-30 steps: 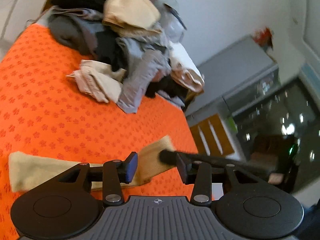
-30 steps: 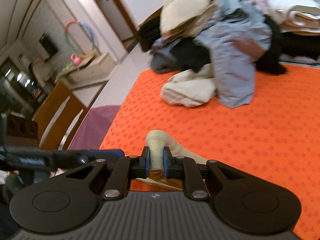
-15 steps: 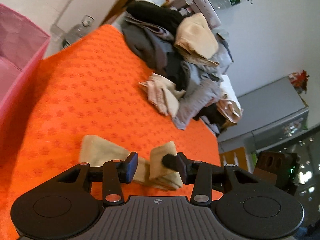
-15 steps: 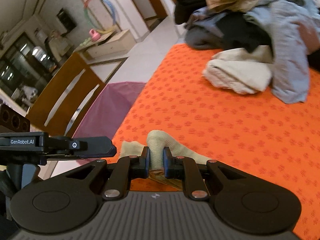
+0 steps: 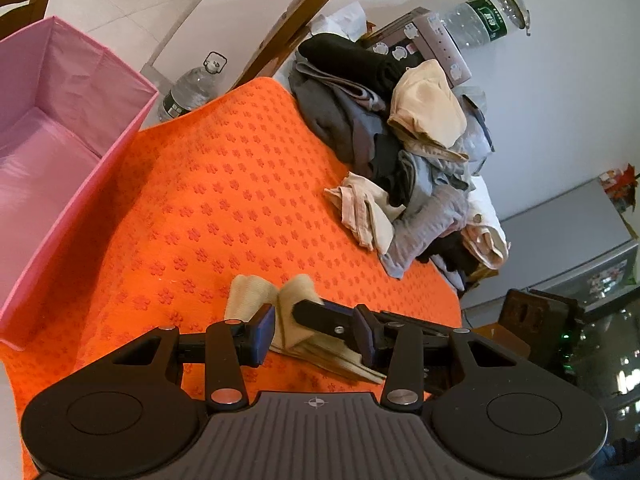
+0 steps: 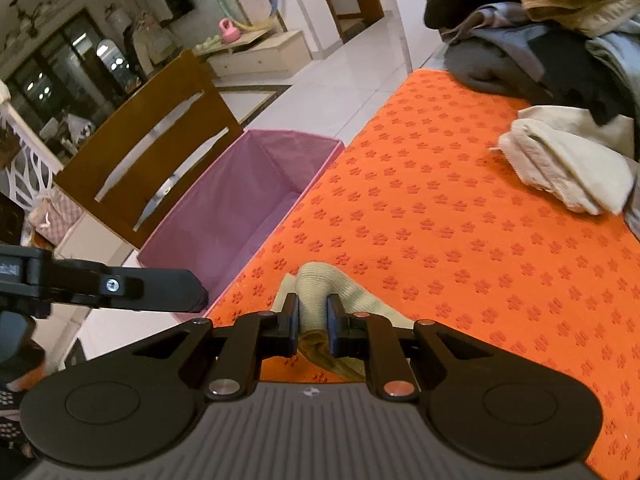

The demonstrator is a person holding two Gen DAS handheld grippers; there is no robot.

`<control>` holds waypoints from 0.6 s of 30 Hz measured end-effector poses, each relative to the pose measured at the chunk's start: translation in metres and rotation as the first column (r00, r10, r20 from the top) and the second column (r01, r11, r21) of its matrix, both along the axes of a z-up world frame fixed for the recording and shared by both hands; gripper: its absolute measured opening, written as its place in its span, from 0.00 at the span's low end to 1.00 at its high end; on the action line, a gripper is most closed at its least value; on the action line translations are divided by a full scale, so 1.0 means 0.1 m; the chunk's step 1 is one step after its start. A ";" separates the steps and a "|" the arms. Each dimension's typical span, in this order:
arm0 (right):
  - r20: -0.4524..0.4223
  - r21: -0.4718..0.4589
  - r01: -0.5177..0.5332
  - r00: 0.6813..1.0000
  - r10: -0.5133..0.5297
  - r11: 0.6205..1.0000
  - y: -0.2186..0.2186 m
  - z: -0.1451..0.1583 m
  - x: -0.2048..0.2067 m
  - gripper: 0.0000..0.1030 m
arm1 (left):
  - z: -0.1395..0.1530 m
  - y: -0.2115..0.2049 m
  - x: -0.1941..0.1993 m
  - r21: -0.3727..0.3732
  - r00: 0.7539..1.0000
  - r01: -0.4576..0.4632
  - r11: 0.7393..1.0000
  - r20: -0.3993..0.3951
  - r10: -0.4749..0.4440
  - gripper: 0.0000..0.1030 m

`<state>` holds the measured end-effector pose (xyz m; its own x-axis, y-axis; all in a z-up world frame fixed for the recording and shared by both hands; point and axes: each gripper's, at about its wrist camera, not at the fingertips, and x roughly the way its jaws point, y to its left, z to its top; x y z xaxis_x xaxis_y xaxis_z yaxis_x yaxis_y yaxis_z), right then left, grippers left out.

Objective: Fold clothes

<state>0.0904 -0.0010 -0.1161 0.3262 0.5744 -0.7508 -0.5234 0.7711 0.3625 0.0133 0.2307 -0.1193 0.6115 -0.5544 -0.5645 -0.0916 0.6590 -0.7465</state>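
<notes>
The right gripper (image 6: 313, 316) pinches the doubled-over beige ribbed garment (image 5: 296, 320) at the orange cloth's (image 5: 208, 208) near edge, directly between the spread-open left gripper (image 5: 316, 334); the unfolded pile (image 5: 400, 148) lies far right.

You've carried the end of the beige cloth (image 5: 294, 308) over to the left with your right gripper (image 6: 313, 318) — a second ago it lay stretched flat, and now it's doubled over itself, near the pink bin (image 5: 60, 152) — newly in sight.
</notes>
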 end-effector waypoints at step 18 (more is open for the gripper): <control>0.022 -0.005 -0.140 0.990 0.140 0.990 -0.04 0.16 -0.15 0.33 | -0.24 -0.12 0.18 0.053 0.997 0.030 0.998 -0.066 -0.027 0.38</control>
